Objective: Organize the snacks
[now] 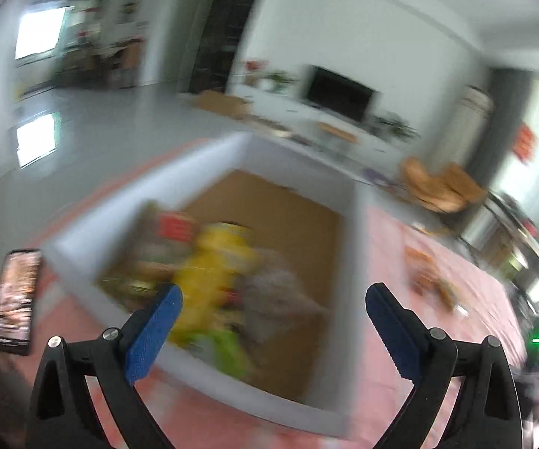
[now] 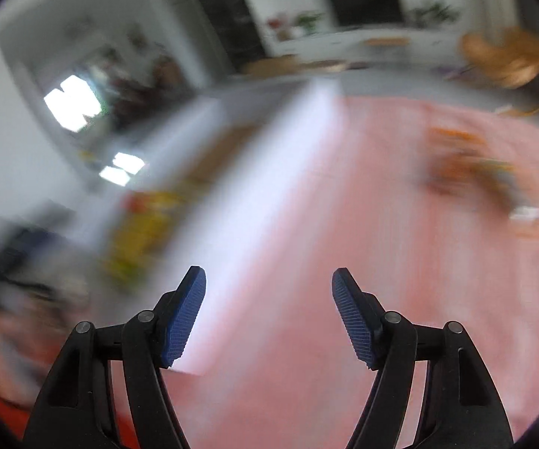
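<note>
A blurred living room is seen beyond, with a television (image 1: 338, 95) on a white cabinet at the far wall. A pink-clothed tabletop (image 2: 344, 262) carries a white box (image 1: 202, 176), at left, in which packets of snacks (image 1: 213, 262) are piled. More snacks (image 2: 471, 164) lie loose at far right. Both the left tongs (image 1: 273, 299) and right tongs (image 2: 268, 284) are spread and empty. A drop-off is judged complete; next, the loose snacks must be reached for.
</note>
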### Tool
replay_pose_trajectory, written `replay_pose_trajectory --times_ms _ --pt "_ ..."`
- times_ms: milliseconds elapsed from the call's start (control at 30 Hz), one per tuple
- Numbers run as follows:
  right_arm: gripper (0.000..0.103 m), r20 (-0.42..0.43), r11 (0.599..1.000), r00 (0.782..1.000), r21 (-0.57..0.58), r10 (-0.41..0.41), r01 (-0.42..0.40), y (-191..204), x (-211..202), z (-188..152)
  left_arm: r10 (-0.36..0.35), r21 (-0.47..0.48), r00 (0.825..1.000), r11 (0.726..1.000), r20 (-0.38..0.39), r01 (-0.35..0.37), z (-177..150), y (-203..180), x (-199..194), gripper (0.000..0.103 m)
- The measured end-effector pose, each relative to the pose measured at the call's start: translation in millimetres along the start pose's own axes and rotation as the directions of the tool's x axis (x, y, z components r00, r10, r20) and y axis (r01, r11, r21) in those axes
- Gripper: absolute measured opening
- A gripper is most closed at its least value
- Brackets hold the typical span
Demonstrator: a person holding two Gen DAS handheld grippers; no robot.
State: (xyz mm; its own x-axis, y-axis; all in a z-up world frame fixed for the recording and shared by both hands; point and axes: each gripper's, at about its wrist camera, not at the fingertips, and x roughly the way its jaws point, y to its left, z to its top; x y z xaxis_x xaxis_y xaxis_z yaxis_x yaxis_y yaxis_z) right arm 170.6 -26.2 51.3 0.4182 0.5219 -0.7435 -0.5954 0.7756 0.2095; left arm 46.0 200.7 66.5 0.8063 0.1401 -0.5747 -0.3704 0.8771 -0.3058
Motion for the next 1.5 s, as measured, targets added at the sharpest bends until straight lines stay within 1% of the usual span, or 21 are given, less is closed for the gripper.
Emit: replay_pose_trajectory --times_ms 33,67,133,167,200,233,267,300,333,400,433,500,567,600,633,700,733,767,1200,1233,1500 --pt "0.073 -0.012 0.997 0.997 -0.023 -0.073 0.073 -16.7 2.0 -11.7 -0.039 0.034 0.999 0.999 -0.008 0.039 -1.0 -17.4 -1.9 0.098" --pt "0.073 -0.027 0.987 0.987 -0.048 -0.158 0.156 -37.3 3.9 -26.1 -0.098 0.092 0.995 0.991 -0.028 0.100 -9.9 -45.4 -3.6 0.098" --pt "0.073 -0.059 0.953 0.953 -0.070 -0.298 0.294 -84.3 2.7 -57.6 -0.177 0.191 0.980 0.963 -0.090 0.192 -25.9 -93.3 -1.8 0.103" --pt "0.073 -0.068 0.942 0.940 -0.068 -0.333 0.329 -101.2 0.2 -66.2 -0.208 0.243 0.968 0.941 -0.139 0.237 -37.5 -118.5 3.2 0.103" --pt "0.073 -0.077 0.924 0.921 -0.059 -0.381 0.378 -123.2 -4.4 -78.9 -0.222 0.282 0.958 0.921 -0.183 0.268 -47.4 -137.7 9.6 0.103" --pt "0.074 -0.062 0.920 0.918 -0.042 -0.392 0.390 -138.2 -12.6 -85.9 -0.228 0.326 0.942 0.896 -0.246 0.302 -63.4 -160.9 23.2 0.103" --pt "0.074 -0.042 0.921 0.920 -0.020 -0.390 0.390 -148.1 -20.1 -89.4 -0.216 0.359 0.930 0.877 -0.299 0.319 -78.8 -179.5 39.9 0.103" --pt "0.075 -0.032 0.907 0.907 0.002 -0.420 0.420 -159.8 -26.2 -93.9 -0.191 0.387 0.921 0.864 -0.340 0.322 -94.6 -194.0 59.1 0.103" --pt "0.081 -0.034 0.903 0.904 0.034 -0.427 0.428 -170.6 -30.0 -95.9 -0.159 0.406 0.917 0.859 -0.367 0.312 -105.2 -205.0 77.1 0.103" --pt "0.083 -0.059 0.915 0.924 0.126 -0.378 0.383 -188.6 -30.1 -91.3 -0.063 0.448 0.916 0.858 -0.396 0.252 -126.5 -218.3 114.5 0.103" --pt "0.083 -0.052 0.918 0.930 0.153 -0.363 0.367 -195.1 -33.0 -91.3 -0.017 0.467 0.915 0.856 -0.403 0.222 -135.0 -224.2 130.4 0.102" --pt "0.084 -0.055 0.912 0.925 0.158 -0.375 0.379 -194.6 -34.5 -87.9 0.037 0.500 0.917 0.847 -0.397 0.182 -139.9 -231.2 155.7 0.102" --pt "0.084 -0.060 0.907 0.918 0.142 -0.392 0.397 -192.2 -36.1 -93.0 0.084 0.529 0.924 0.838 -0.373 0.137 -137.3 -238.3 176.5 0.103" --pt "0.084 -0.060 0.908 0.920 0.148 -0.387 0.392 -192.5 -36.1 -93.2 0.060 0.519 0.931 0.842 -0.359 0.146 -131.7 -236.5 181.6 0.103" --pt "0.084 -0.059 0.909 0.921 0.152 -0.384 0.389 -192.8 -36.7 -93.8 0.066 0.520 0.934 0.843 -0.351 0.136 -132.6 -232.7 186.5 0.103" --pt "0.085 -0.059 0.908 0.921 0.151 -0.385 0.390 -194.4 -35.8 -94.3 0.038 0.492 0.941 0.859 -0.335 0.141 -126.5 -232.5 198.6 0.103" --pt "0.085 -0.059 0.909 0.921 0.151 -0.385 0.389 -199.2 -34.1 -95.9 0.012 0.454 0.933 0.876 -0.360 0.163 -123.0 -227.9 203.8 0.103" --pt "0.085 -0.059 0.909 0.921 0.151 -0.385 0.389 -200.3 -33.4 -95.4 0.024 0.450 0.934 0.880 -0.356 0.149 -119.6 -225.7 204.3 0.103" --pt "0.085 -0.059 0.908 0.921 0.151 -0.386 0.390 -202.2 -36.3 -96.3 0.022 0.452 0.935 0.879 -0.354 0.150 -116.6 -222.9 205.2 0.103" --pt "0.085 -0.059 0.908 0.921 0.151 -0.385 0.390 -202.2 -36.5 -96.1 0.022 0.452 0.935 0.879 -0.354 0.150 -120.6 -222.4 212.6 0.103" --pt "0.086 -0.061 0.904 0.918 0.160 -0.393 0.398 -204.3 -38.2 -98.3 0.023 0.452 0.935 0.879 -0.355 0.150 -119.1 -221.2 209.2 0.103"
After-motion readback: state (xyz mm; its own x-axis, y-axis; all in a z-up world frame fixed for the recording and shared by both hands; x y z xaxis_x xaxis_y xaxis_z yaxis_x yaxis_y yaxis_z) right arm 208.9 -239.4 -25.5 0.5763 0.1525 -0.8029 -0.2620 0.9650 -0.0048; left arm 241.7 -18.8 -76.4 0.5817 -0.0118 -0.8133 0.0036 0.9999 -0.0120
